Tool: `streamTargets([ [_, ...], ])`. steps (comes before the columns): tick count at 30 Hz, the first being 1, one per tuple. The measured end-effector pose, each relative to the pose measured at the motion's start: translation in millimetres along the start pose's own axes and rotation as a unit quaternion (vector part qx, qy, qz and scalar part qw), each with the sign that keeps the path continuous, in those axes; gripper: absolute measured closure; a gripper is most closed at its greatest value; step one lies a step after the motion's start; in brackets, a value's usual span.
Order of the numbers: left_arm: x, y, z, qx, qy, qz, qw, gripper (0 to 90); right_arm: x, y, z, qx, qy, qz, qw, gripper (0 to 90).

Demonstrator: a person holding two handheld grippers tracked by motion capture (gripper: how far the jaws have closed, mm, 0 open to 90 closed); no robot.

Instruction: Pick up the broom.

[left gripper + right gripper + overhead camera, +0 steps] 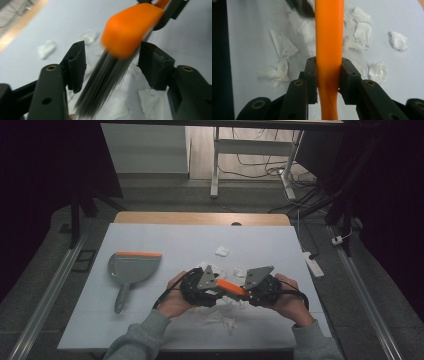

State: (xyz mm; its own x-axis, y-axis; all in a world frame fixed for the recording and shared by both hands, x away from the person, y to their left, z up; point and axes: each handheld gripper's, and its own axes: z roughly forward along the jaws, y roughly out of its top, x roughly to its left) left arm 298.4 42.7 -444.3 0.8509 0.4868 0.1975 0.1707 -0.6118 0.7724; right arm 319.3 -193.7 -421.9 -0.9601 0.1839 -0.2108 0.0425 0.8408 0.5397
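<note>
- Two grippers: right gripper (329, 75) clamps orange brush handle (329, 37); left gripper (111, 62) open around the bristles (100, 87).
- Risk: brush pivots, scattering paper scraps (283, 46).

Dustpan (131, 270) left on table (165, 237), brush (231, 287) right, paper scraps (222, 251) (probably tissue) behind

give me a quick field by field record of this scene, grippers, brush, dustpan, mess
right gripper: shut on the orange brush handle
left gripper: open, jaws either side of the bristles, not pressing
brush: orange, dark bristles, held between the two grippers above the table
dustpan: grey with orange edge, lying flat at the left, untouched
paper scraps: crumpled white pieces scattered around and under the brush
table: pale surface with a wooden far edge
</note>
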Motion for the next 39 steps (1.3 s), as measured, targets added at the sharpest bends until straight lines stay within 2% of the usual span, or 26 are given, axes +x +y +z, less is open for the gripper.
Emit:
streamTargets([
  [2, 4.8, -5.5, -9.7, -0.011, 0.017, -0.017, 0.9997, 37.0, -4.4, -4.0, -2.0, -0.014, -0.001, 0.022, 0.9997, 70.8],
  [5, 13.8, -17.0, -24.2, -0.02, 0.032, -0.053, 0.9979, 36.4, -6.9, -6.6, -2.9, -0.021, -0.006, 0.033, 0.9992, 70.8],
  [11, 22.2, -51.7, -53.2, -0.014, 0.064, -0.092, 0.9936, 36.4, -14.1, -13.2, -4.8, -0.037, -0.015, 0.07, 0.9968, 70.8],
  [13, 23.9, -64.2, -62.4, -0.014, 0.078, -0.109, 0.9909, 36.3, -16.8, -15.6, -5.9, -0.044, -0.02, 0.084, 0.9953, 70.9],
  [14, 25.0, -69.6, -65.8, -0.016, 0.086, -0.122, 0.9887, 36.4, -18.5, -16.9, -6.4, -0.049, -0.021, 0.093, 0.9943, 70.8],
  [16, 26.9, -78.7, -70.4, -0.01, 0.105, -0.136, 0.985, 36.4, -21.6, -19.6, -7.5, -0.061, -0.026, 0.11, 0.9918, 70.8],
  [19, 30.0, -90.1, -74.0, 0.0, 0.109, -0.16, 0.9811, 36.3, -25.1, -23.6, -9.5, -0.074, -0.028, 0.126, 0.9889, 70.8],
  [22, 29.3, -97.8, -77.0, 0.014, 0.115, -0.164, 0.9796, 35.8, -28.0, -26.6, -12.3, -0.084, -0.039, 0.143, 0.9854, 70.8],
  [24, 28.3, -100.9, -80.2, 0.025, 0.122, -0.159, 0.9794, 35.6, -30.7, -29.4, -14.8, -0.096, -0.043, 0.153, 0.9827, 70.8],
  [27, 28.7, -104.7, -86.6, 0.034, 0.131, -0.157, 0.9783, 35.0, -34.5, -34.1, -18.8, -0.11, -0.052, 0.173, 0.9774, 70.8],
  [29, 30.1, -108.9, -90.6, 0.038, 0.131, -0.163, 0.9771, 34.5, -36.8, -37.0, -21.0, -0.113, -0.064, 0.188, 0.9735, 70.8],
  [36, 34.0, -129.7, -97.9, 0.052, 0.14, -0.193, 0.9699, 33.4, -45.0, -47.5, -26.0, -0.122, -0.09, 0.227, 0.962, 70.8],
  [39, 35.9, -138.1, -97.7, 0.059, 0.14, -0.203, 0.9674, 33.2, -48.1, -52.3, -25.9, -0.124, -0.094, 0.241, 0.958, 70.8],
])
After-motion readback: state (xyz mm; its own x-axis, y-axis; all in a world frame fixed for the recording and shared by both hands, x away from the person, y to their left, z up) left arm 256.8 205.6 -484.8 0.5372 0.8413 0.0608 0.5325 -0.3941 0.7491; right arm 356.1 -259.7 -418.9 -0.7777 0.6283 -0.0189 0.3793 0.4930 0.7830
